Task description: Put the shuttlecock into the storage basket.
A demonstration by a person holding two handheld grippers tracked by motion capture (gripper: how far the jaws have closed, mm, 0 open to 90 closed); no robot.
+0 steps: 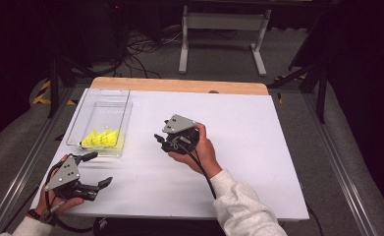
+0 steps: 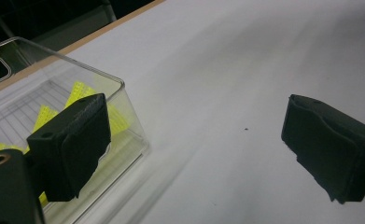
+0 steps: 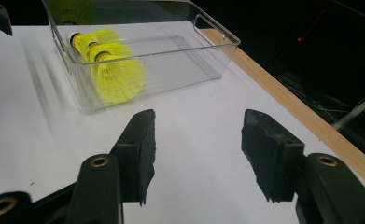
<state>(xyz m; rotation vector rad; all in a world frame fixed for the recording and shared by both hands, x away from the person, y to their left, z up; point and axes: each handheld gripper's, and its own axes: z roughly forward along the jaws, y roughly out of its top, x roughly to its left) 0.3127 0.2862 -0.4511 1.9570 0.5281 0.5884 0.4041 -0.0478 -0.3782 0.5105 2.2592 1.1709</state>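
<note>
High view: both tongs, left (image 1: 99, 169) and right (image 1: 161, 141), gape empty beside the clear bin (image 1: 122, 124) of shuttlecocks (image 1: 101, 139)

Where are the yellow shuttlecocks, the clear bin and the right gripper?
yellow shuttlecocks (image 3: 117, 77): right gripper view, on the skirt of the nearest one.
clear bin (image 1: 123, 101): high view, on its right rim.
right gripper (image 3: 198, 154): right gripper view, midway between its open jaws.

Hand-held gripper (image 2: 196, 149) gapes empty beside clear bin (image 2: 124, 88) of shuttlecocks (image 2: 80, 91).
</note>
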